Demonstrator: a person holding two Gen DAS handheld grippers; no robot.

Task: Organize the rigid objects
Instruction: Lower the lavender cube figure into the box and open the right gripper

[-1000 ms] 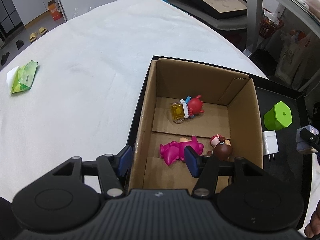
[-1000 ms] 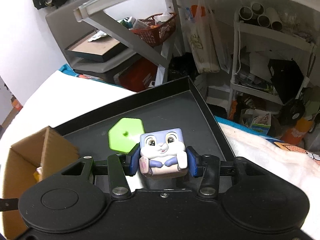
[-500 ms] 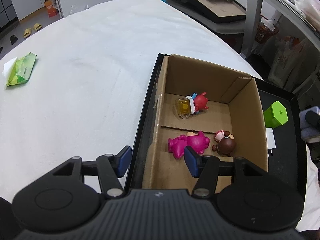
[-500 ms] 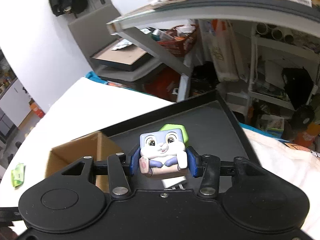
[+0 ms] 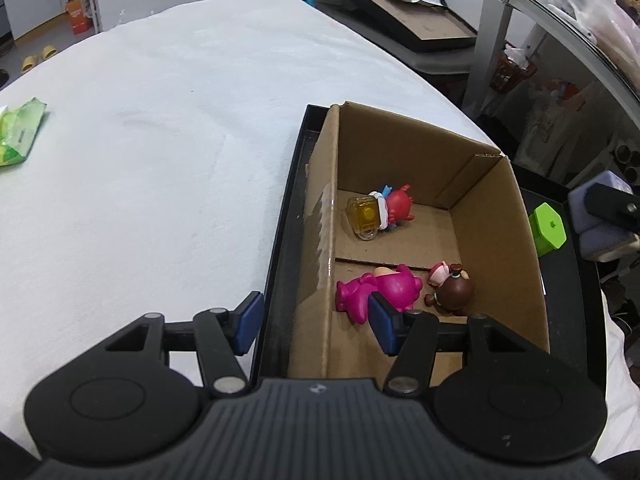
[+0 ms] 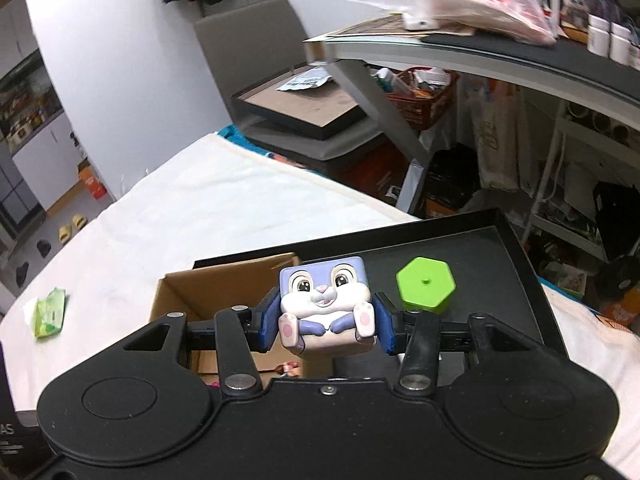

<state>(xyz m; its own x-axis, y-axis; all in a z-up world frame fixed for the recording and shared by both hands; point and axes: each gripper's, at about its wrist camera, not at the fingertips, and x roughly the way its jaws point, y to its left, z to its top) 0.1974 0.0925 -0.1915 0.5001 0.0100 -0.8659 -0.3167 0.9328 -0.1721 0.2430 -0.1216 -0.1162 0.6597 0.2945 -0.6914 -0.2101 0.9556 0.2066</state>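
We find the right gripper [image 6: 326, 326] clenched on the lilac cube-shaped plastic bunny toy [image 6: 326, 306], held above the brown cardboard box [image 5: 496, 216] for deposit, we judge, while the left gripper [image 5: 316, 320], released, straddles that box's near-left wall, seemingly to steady it

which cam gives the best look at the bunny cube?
Right wrist view. The bunny cube sits centered and face-on, clamped between the right gripper pads. The left wrist view catches only a blurred lavender corner at its right edge, mostly behind a black gripper finger.
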